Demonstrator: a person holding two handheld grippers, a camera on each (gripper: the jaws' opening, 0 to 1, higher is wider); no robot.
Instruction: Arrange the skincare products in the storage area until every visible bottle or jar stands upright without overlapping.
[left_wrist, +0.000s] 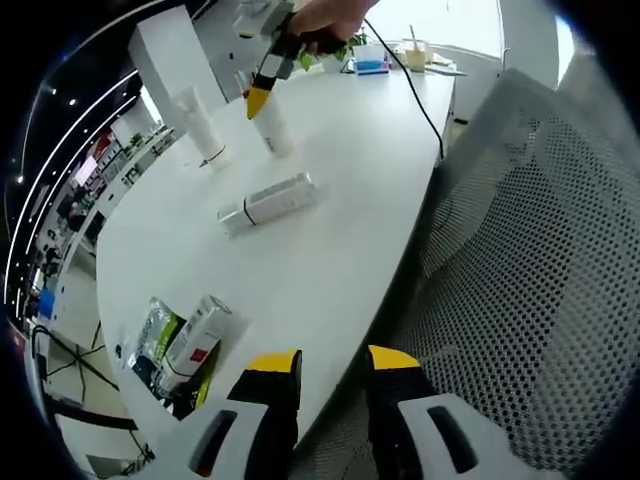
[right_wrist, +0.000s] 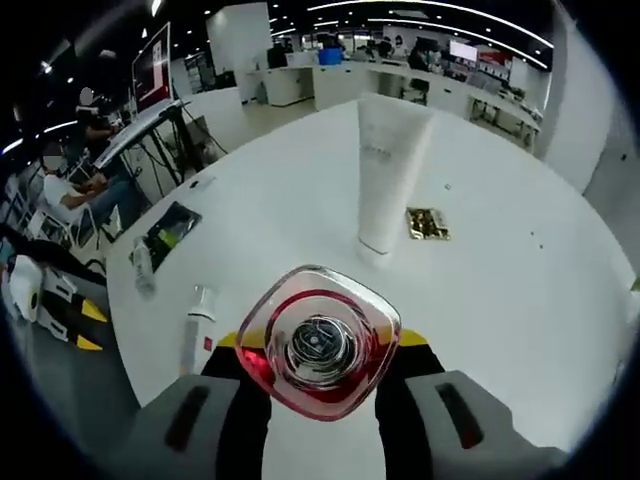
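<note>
My right gripper (right_wrist: 320, 342) is shut on a white bottle with a clear red cap (right_wrist: 320, 350), seen from above its cap. In the left gripper view that same gripper (left_wrist: 262, 88), held by a hand, grips the bottle (left_wrist: 278, 135), which stands upright on the white table (left_wrist: 340, 250). A tall white tube (left_wrist: 205, 125) (right_wrist: 385, 170) stands upright beside it. A white pump bottle (left_wrist: 270, 200) (right_wrist: 197, 325) lies on its side mid-table. My left gripper (left_wrist: 335, 372) hangs open past the table's near edge with nothing between its jaws.
Green and white packets with a small tube (left_wrist: 185, 340) (right_wrist: 165, 235) lie near the table edge. A small gold packet (right_wrist: 427, 223) rests by the tall tube. A grey mesh chair (left_wrist: 530, 250) stands against the table. A cable (left_wrist: 420, 95) crosses the far tabletop.
</note>
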